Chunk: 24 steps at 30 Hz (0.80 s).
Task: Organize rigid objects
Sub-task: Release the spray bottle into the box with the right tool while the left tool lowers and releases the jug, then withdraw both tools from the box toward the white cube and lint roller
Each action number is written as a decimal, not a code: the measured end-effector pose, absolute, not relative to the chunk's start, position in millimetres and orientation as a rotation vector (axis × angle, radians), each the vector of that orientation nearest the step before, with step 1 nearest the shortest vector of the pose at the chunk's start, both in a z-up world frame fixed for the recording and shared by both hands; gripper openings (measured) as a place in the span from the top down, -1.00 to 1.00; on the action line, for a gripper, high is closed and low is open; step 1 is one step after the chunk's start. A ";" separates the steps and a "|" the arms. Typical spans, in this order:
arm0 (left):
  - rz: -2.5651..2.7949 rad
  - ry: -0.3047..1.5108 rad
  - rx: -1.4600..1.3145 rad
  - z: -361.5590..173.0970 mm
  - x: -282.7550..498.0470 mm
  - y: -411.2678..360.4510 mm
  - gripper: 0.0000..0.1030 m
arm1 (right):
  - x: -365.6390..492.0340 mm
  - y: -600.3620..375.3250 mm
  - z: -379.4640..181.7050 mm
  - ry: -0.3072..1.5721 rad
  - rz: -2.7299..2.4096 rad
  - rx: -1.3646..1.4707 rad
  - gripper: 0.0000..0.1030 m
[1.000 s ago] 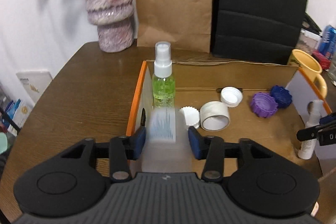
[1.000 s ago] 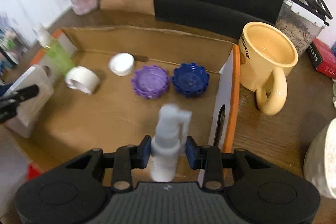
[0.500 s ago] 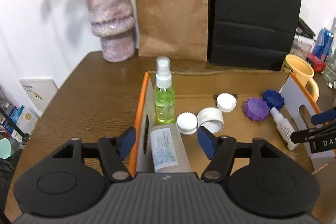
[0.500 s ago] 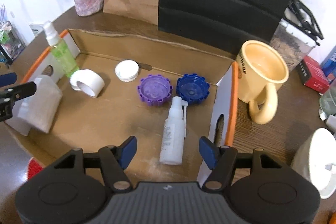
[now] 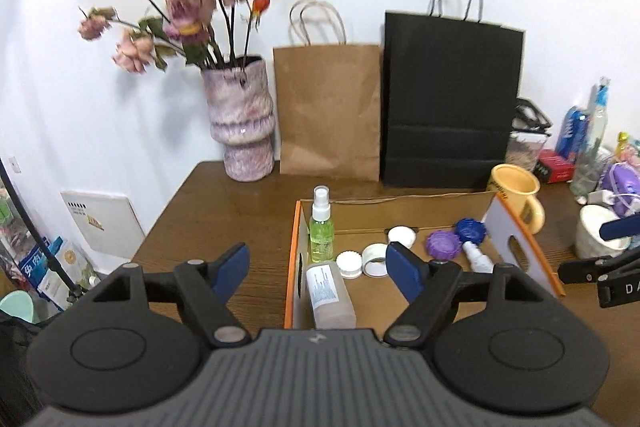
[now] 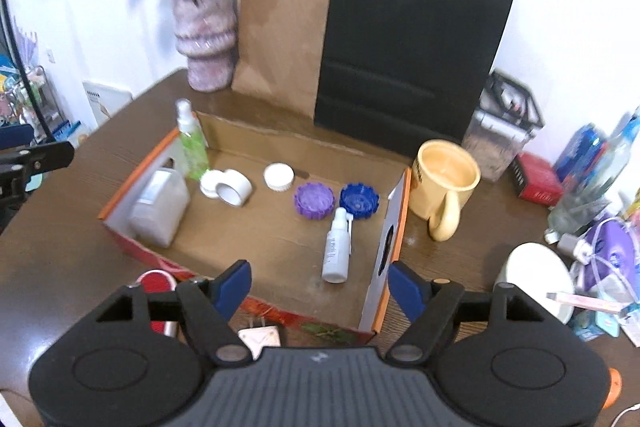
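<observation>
An open cardboard box (image 6: 296,143) (image 5: 294,255) holds a frosted bottle (image 6: 160,205) (image 5: 329,290) lying at its left, an upright green spray bottle (image 6: 191,143) (image 5: 321,227), a white tape ring (image 6: 234,190), white caps (image 6: 279,177), a purple lid (image 6: 314,200), a blue lid (image 6: 359,201) and a small white spray bottle (image 6: 337,247) lying flat. My left gripper (image 5: 318,267) is open and empty, held above and before the box. My right gripper (image 6: 320,285) is open and empty above the box's near wall.
A yellow mug (image 6: 446,183) stands right of the box. A vase of flowers (image 5: 242,123), a brown bag (image 5: 328,111) and a black bag (image 5: 450,99) line the back. A white bowl (image 6: 536,279), bottles and clutter fill the right. A red item (image 6: 158,285) lies before the box.
Both grippers let go of their bottles, opened wide, and pulled up and back from the box. The frosted bottle and small white spray bottle now lie in the box.
</observation>
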<state>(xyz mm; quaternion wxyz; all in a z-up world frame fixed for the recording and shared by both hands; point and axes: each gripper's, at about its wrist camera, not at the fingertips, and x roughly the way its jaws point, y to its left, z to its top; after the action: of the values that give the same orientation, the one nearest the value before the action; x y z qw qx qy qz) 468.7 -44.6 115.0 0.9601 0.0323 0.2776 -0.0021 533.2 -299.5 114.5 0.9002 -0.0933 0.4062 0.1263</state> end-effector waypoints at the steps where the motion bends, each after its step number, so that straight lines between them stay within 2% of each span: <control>1: -0.007 0.548 0.069 118.7 457.9 -45.5 -0.51 | 523.0 -298.7 119.2 0.817 0.262 -0.195 -0.48; 4: -0.008 0.495 0.084 124.9 429.2 -48.2 -0.60 | 492.1 -295.7 129.3 0.750 0.259 -0.193 -0.55; 11: -0.037 0.362 0.067 127.6 362.7 -47.7 -0.64 | 419.0 -296.4 139.6 0.523 0.263 -0.127 -0.60; 14: -0.052 0.285 0.072 124.6 331.7 -47.2 -0.74 | 384.4 -299.3 137.7 0.431 0.266 -0.089 -0.68; 20: -0.080 0.184 0.057 116.7 271.3 -42.3 -0.76 | 308.2 -299.5 116.9 0.295 0.271 -0.036 -0.74; 24: -0.089 0.121 0.085 98.9 229.4 -41.7 -0.89 | 258.6 -296.5 95.7 0.229 0.265 -0.049 -0.83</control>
<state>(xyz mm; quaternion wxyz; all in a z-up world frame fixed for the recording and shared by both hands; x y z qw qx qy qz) 229.4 -41.7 98.9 0.9963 0.0424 0.0606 -0.0445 258.6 -296.5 95.7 0.9844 -0.0244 0.1140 0.1318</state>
